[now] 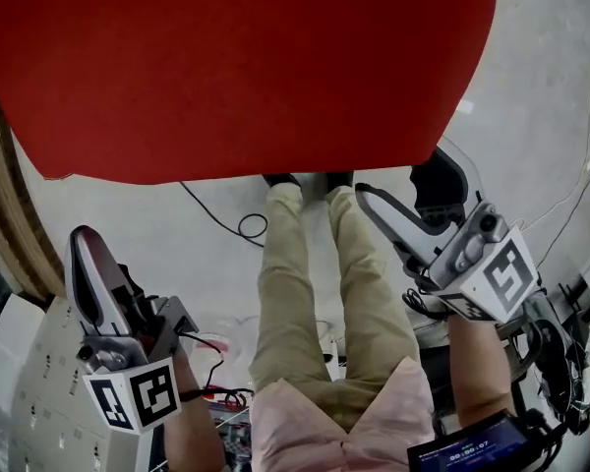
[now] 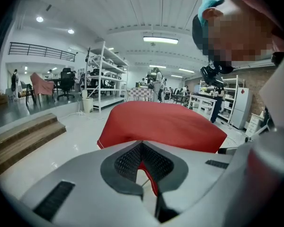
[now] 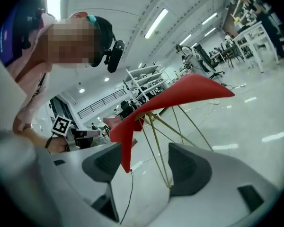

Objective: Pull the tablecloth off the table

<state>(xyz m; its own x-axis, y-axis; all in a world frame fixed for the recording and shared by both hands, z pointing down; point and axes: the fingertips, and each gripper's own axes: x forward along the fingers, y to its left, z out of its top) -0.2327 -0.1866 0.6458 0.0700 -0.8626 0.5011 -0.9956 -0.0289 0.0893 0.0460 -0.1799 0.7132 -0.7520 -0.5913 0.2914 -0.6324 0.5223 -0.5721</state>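
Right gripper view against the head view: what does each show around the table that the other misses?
Only the right gripper view shows the thin yellow metal table legs under the cloth, seen past the right gripper, whose jaws stand open and empty. Only the head view shows the person's khaki trousers and black shoes, looking down on the cloth's top. Both show the red tablecloth draped over the table.

We are looking into a big open lab or workshop hall; tall white metal shelving racks [image 2: 106, 74] are lining the pale polished floor [image 2: 80, 126]; long ceiling strip lights [image 2: 161, 40] are glowing; black office chairs [image 2: 66, 82] are standing beneath a dark railed mezzanine [image 2: 40, 50].
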